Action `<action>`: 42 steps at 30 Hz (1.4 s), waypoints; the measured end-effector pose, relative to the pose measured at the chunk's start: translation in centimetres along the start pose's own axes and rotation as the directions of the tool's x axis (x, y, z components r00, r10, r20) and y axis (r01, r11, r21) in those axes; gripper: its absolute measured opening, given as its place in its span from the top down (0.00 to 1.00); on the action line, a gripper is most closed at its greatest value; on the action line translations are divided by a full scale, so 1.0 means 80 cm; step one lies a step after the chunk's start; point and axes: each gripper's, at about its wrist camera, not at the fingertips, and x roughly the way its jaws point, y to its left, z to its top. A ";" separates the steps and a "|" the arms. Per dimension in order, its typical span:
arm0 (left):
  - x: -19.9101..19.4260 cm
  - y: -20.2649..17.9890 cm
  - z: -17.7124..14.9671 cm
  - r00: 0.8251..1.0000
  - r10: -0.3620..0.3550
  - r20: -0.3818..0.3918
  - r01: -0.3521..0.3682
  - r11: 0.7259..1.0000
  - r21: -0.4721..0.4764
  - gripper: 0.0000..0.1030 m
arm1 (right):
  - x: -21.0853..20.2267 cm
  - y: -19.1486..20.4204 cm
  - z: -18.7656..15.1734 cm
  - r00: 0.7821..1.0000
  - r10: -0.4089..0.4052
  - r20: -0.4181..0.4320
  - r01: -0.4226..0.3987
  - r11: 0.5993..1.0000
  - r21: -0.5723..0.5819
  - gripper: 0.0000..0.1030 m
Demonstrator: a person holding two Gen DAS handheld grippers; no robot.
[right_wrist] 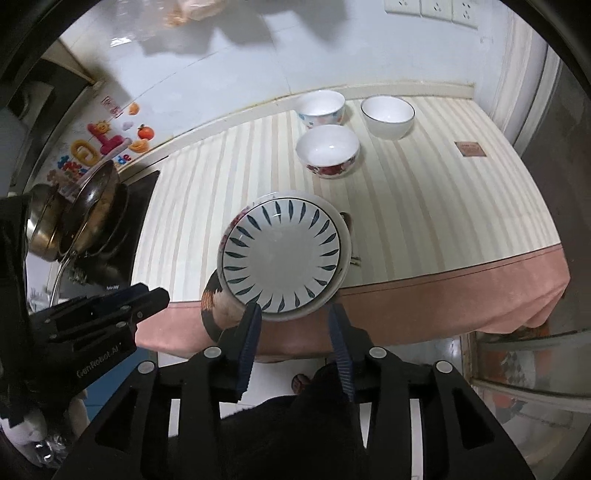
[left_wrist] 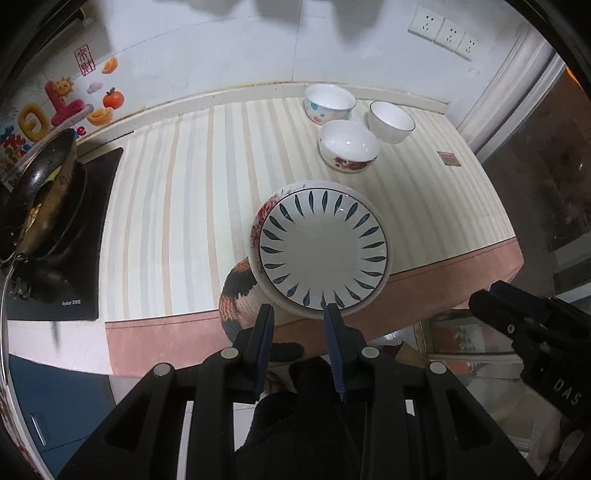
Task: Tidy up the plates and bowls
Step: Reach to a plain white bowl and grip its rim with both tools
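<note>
A white plate with blue leaf marks (left_wrist: 323,247) (right_wrist: 282,254) lies on top of a flowered plate (left_wrist: 258,221) (right_wrist: 231,229), with a brown patterned plate (left_wrist: 236,295) (right_wrist: 218,306) beneath, at the table's front edge. Three bowls stand at the back: a dotted one (left_wrist: 328,103) (right_wrist: 320,108), a plain dark-rimmed one (left_wrist: 390,121) (right_wrist: 387,116), a red-flowered one (left_wrist: 349,150) (right_wrist: 328,150). My left gripper (left_wrist: 299,314) is open and empty just before the stack. My right gripper (right_wrist: 295,312) is open and empty there too; it also shows in the left wrist view (left_wrist: 517,317).
A striped cloth with a pink hem covers the table (left_wrist: 177,206) (right_wrist: 424,206). A black cooktop (left_wrist: 74,258) (right_wrist: 122,236) with a tilted wok (left_wrist: 48,184) (right_wrist: 92,206) stands at the left. Wall sockets (left_wrist: 443,31) are above right. The floor lies below the table's edge.
</note>
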 end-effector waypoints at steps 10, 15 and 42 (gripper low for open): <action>0.026 -0.017 0.059 0.999 0.044 0.007 -0.043 0.995 -0.085 0.71 | 0.013 -0.049 0.064 0.997 0.081 -0.001 -0.081 0.997 -0.008 0.46; 0.085 -0.027 0.131 0.998 0.059 -0.009 -0.060 0.988 -0.145 0.71 | 0.081 -0.100 0.143 0.995 0.098 -0.029 -0.098 0.995 0.012 0.46; 0.295 -0.083 0.278 0.984 0.004 -0.181 -0.039 0.981 -0.191 0.83 | 0.338 -0.191 0.308 0.952 0.154 -0.265 -0.155 0.988 0.017 0.85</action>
